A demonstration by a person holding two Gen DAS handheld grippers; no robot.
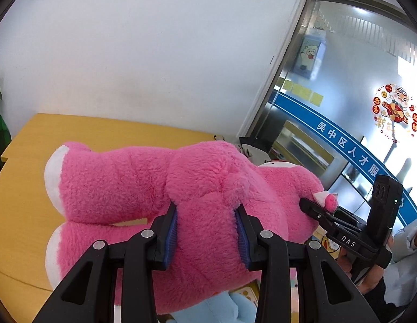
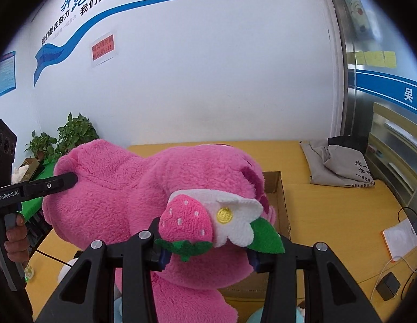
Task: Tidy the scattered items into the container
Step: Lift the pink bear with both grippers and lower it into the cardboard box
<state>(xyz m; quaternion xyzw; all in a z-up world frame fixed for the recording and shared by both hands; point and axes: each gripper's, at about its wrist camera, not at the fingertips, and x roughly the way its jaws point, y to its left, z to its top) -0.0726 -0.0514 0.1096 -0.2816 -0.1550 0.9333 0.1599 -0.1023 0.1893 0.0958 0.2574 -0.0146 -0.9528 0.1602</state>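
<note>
Above the yellow tabletop (image 1: 100, 129) a big pink plush bear (image 1: 143, 183) hangs in the air, held from two sides. On the left, its two legs with white soles point at the tabletop's left edge. The left gripper (image 1: 207, 231) squeezes the bear's fat pink middle, and its blue pads (image 1: 172, 231) sink into the fur on both sides. A bit of light blue plush toy (image 1: 216, 306) peeks out under the bear, near the tabletop's front edge. Farther right, the right gripper (image 2: 208, 253) is clamped on the bear's head, with fur bulging between its pads. A pink strawberry (image 2: 185, 222) and a white flower (image 2: 235, 220) with a green leaf sit on the head, just above those fingers. Behind the head stands an open cardboard box (image 2: 275, 185), near the middle of the tabletop. A grey cloth bag (image 2: 335, 164) lies at the back right corner. A white pad (image 2: 400, 238) and a small black cube (image 2: 387, 286) rest by the right edge.
</note>
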